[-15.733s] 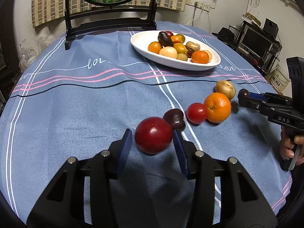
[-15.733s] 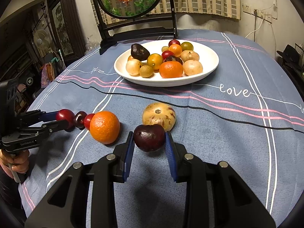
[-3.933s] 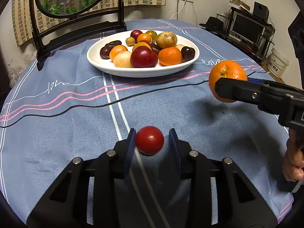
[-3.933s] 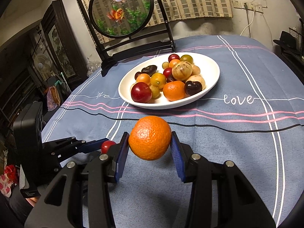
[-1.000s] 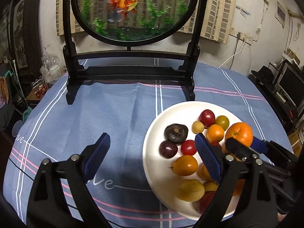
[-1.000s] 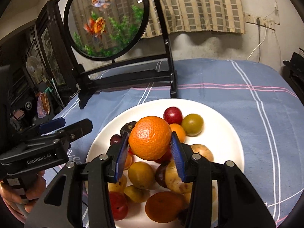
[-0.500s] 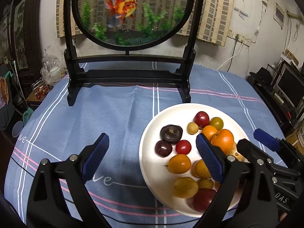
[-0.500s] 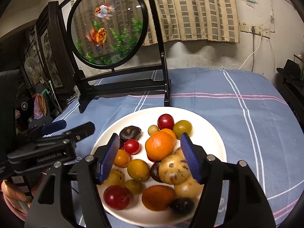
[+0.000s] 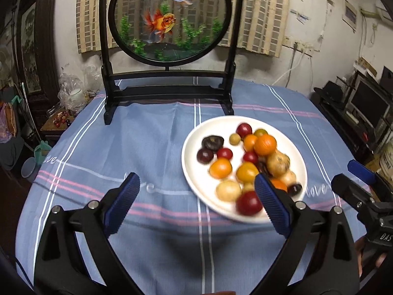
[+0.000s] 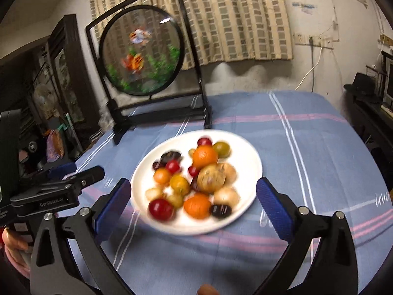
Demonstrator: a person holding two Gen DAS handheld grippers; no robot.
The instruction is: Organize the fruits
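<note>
Both hand-held grippers sit above the near part of the counter [image 9: 147,147], which is covered in a blue cloth with white and pink stripes.

Left hand-held gripper [image 9: 194,201]: blue-padded jaws spread wide, nothing between them. Its right pad overlaps the near rim of the plate in the left wrist view; contact cannot be judged.

Right hand-held gripper [image 10: 191,209]: jaws at full spread, having just been opening. Nothing is gripped. The plate shows in the gap between the pads, which press on nothing.

White oval ceramic plate [image 10: 248,152] rests on the counter, toward its far right part as the left wrist view shows it, just in front of the stand. All fruit in view lies on it.

Large round orange [image 10: 205,156] lies in the far half of the pile, touching the small red and green fruits behind it. A second orange [image 10: 197,206] lies at the near rim, between a dark red plum [image 10: 161,209] and a small dark purple fruit [image 10: 221,210]. Big speckled tan fruit [image 10: 211,178] sits at the middle.

Both views are motion-blurred, so smaller fruits are hard to tell apart.

Black wooden stand holding a round fish tank [image 9: 169,17] sits at the far edge of the counter, with two goldfish visible.
</note>
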